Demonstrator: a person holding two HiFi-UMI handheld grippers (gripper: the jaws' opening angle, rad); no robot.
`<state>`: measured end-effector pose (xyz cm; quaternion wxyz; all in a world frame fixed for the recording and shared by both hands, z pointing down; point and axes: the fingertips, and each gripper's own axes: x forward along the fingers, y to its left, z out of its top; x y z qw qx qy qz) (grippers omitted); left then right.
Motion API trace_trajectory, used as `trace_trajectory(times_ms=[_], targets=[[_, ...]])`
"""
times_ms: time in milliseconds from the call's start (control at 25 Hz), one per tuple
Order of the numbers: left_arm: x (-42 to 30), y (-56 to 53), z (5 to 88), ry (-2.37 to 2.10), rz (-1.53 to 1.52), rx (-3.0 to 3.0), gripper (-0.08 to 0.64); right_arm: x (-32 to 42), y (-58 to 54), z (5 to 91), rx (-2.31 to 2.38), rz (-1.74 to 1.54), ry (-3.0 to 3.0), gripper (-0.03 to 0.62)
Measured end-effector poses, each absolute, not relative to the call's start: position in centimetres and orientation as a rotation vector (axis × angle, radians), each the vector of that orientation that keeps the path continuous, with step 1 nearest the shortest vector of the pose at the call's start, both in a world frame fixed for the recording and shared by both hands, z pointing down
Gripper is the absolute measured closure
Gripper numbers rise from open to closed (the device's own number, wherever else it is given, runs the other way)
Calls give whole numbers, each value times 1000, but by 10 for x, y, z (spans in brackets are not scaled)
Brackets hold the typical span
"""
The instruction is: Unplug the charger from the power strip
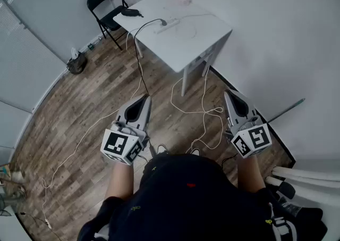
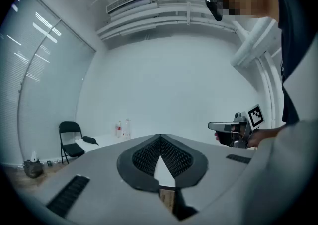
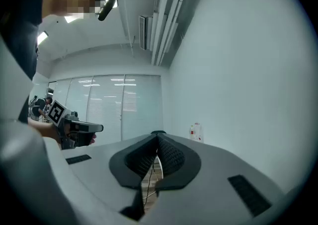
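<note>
Both pairs of jaws are closed on nothing, well short of the white table [image 1: 197, 40]. Left of the table stands a folding chair [image 1: 107, 5], and the bare floor before it gives the left gripper [image 1: 143, 99] free approach. On the table the charger [image 1: 163, 22] sits plugged into the power strip [image 1: 169, 25], near its front-left edge. We judge a one-handed tug could drag the loose strip over that edge. Before the table, white cable loops [image 1: 204, 113] could trip us. The right gripper [image 1: 230, 95] has the wall close beside it.
</note>
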<state>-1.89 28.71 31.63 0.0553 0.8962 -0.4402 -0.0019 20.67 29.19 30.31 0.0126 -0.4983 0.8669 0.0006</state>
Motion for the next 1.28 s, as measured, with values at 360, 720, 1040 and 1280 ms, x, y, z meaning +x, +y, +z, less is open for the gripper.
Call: trace_trajectory(times_ms=[360, 720, 1040, 1280], targets=[[-33, 285, 318, -1331, -6, 2731, 540, 191, 285, 308, -1555, -22, 2713, 569], [-59, 277, 328, -1325, -10, 2709, 540, 171, 269, 317, -1596, -87, 2684, 569], [-116, 260, 349, -1310, -15, 2664, 540, 111, 248, 321, -1594, -63, 2725, 569], [-149, 248, 365, -1285, 8, 2657, 540, 73, 240, 324, -1600, -35, 2737, 569]])
